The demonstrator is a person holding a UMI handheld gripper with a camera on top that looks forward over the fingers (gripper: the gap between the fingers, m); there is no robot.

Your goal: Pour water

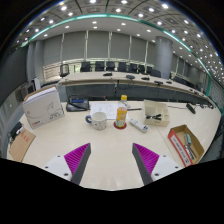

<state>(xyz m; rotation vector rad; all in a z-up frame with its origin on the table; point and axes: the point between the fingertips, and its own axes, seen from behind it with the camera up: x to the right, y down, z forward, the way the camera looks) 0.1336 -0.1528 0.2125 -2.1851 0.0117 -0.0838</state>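
A clear bottle [121, 113] with an orange label and yellow cap stands upright on the white table [110, 150], well beyond my fingers. A white mug [98, 121] stands just to its left, handle toward the left. My gripper [112, 160] is open and empty, its two fingers with magenta pads [76, 157] spread wide above the bare table, some way short of the bottle and mug.
A white box [43, 105] stands at the left and a cardboard box [21, 145] nearer left. A clear container [155, 111] and an orange-rimmed box [186, 144] sit at the right. Small items [138, 124] lie beside the bottle. Desks and chairs stand behind.
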